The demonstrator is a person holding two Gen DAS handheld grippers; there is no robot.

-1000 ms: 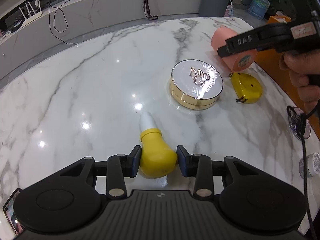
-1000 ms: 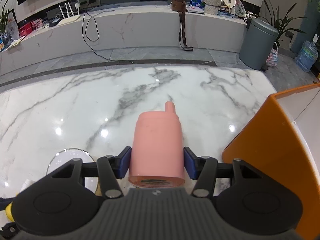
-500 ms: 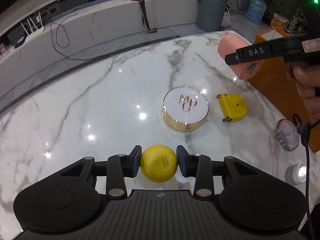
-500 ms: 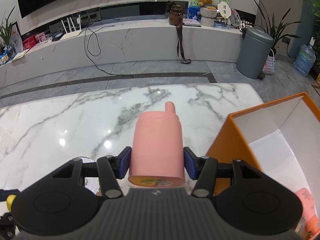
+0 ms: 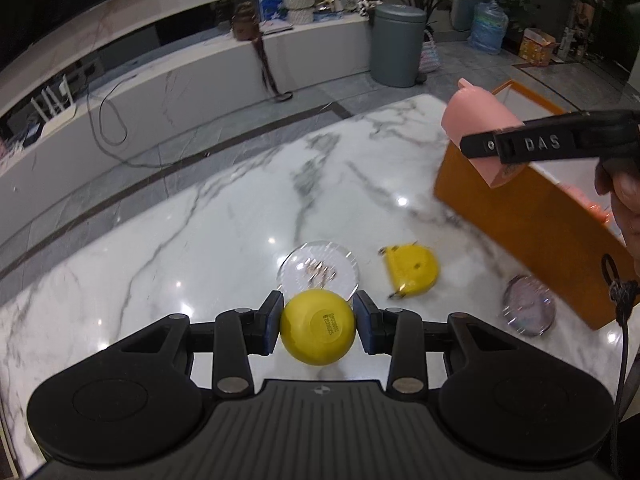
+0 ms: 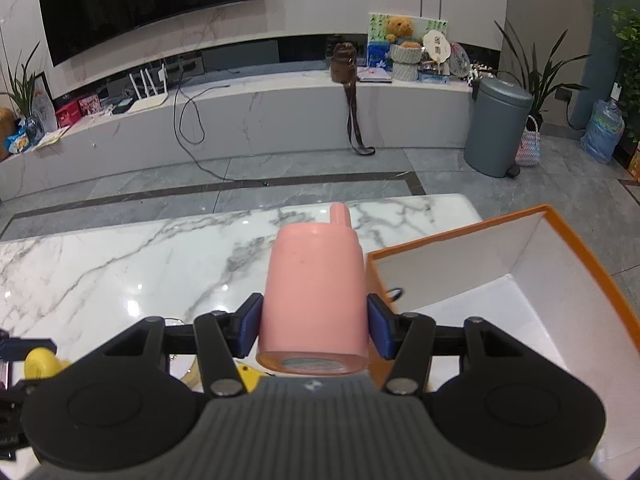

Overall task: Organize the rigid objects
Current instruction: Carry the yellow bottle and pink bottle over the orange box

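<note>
In the left wrist view, the left gripper [image 5: 318, 327] is clamped on a round yellow plastic bottle [image 5: 317, 327], seen bottom-on with a small printed label facing the camera, its blue pads pressing both sides and the bottle lifted clear of the white marble desk [image 5: 192, 232]. Just ahead of the gripper, down on the desk, lies a round clear-lidded compact case [image 5: 319, 267], and beside that to the right a yellow D-shaped tape measure [image 5: 410, 274]. Farther right, a small round silvery jar lid [image 5: 529, 310] lies close to the wall of an orange cardboard box [image 5: 536, 216] at the desk's right edge. Up at the right, the right gripper's black finger crosses a pink plastic cylindrical bottle [image 5: 476, 120] held above the box's near corner, with a hand [image 5: 624, 200] behind it. In the right wrist view, the right gripper [image 6: 314, 328] is clamped on the pink bottle, pads on either side of its body, nozzle pointing away. The open orange box, white inside, lies immediately right of the gripper and below. At lower left the yellow bottle shows in part.
</note>
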